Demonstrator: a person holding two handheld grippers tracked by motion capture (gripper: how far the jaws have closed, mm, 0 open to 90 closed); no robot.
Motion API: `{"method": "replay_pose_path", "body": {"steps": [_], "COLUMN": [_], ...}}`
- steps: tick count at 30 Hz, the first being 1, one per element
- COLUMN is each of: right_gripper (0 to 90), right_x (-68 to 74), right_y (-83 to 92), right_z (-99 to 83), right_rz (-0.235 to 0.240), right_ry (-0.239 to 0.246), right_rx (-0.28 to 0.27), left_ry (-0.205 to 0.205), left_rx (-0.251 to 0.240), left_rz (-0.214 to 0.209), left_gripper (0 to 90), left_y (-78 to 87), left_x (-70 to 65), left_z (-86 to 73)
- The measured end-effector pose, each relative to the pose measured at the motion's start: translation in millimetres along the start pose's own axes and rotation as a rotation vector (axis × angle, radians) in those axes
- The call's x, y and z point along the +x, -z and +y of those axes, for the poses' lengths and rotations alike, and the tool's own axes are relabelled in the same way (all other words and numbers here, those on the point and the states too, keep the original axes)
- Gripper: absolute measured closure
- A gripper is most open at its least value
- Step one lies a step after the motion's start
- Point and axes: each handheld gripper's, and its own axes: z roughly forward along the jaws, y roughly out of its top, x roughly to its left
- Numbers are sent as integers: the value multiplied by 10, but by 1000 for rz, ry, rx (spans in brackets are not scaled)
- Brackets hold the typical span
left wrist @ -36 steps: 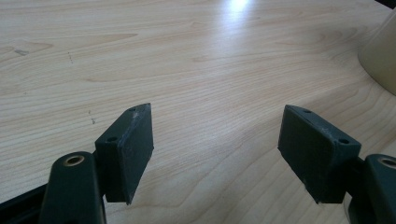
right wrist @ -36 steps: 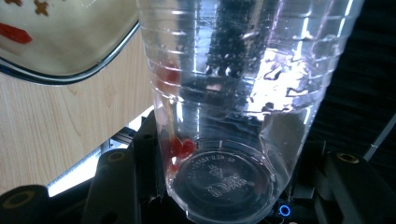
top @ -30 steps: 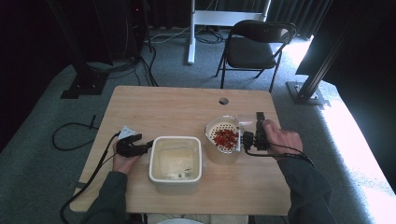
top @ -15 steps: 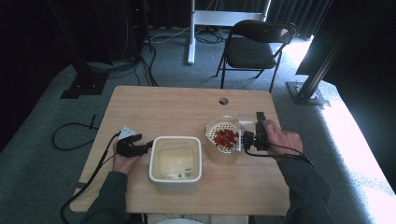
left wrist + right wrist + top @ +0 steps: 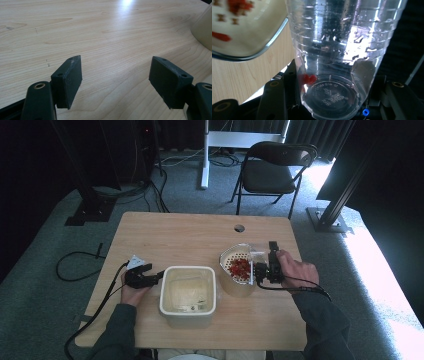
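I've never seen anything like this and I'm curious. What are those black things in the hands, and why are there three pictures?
A person sits at a wooden table holding a grabbing tool in each hand. One picture looks down from above. The other two come from little cameras riding on the tools. The left gripper has its black fingers wide open over bare wood. The right gripper squeezes a clear plastic cup, tipped toward a strainer holding red bits. A few red bits stick inside the cup. A white tub sits nearby.

sleeves: dark grey-green, long, on both forearms [image 5: 320, 320];
left gripper [image 5: 117, 80]: black; flat rectangular pads [image 5: 68, 80] with small screw holes;
right gripper [image 5: 263, 270]: black;
cables: thin, black, trailing from each gripper [image 5: 95, 307]
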Motion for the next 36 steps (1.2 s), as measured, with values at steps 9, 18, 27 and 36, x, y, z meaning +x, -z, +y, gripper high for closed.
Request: {"method": "replay_pose_path", "body": {"steps": [9,18,27,36], "right_gripper": [444,444,444,444], "right_x": [-6,21,69,39], "right_y": [4,6,-1,-7], "right_z": [3,45,69,43], "right_rz": [-4,-13,-18,-18], "right_ry": [21,63,113,66], "right_rx": [4,6,12,18], "left_ry": [-1,-2,-2,-1], "left_rx": [-2,-2,-1,0], "left_rz": [0,0,0,-2], "left_gripper": [272,272,272,272], "left_y": [3,3,2,-2], "left_x": [0,-2,-3,1], "left_z": [0,0,0,-1]}}
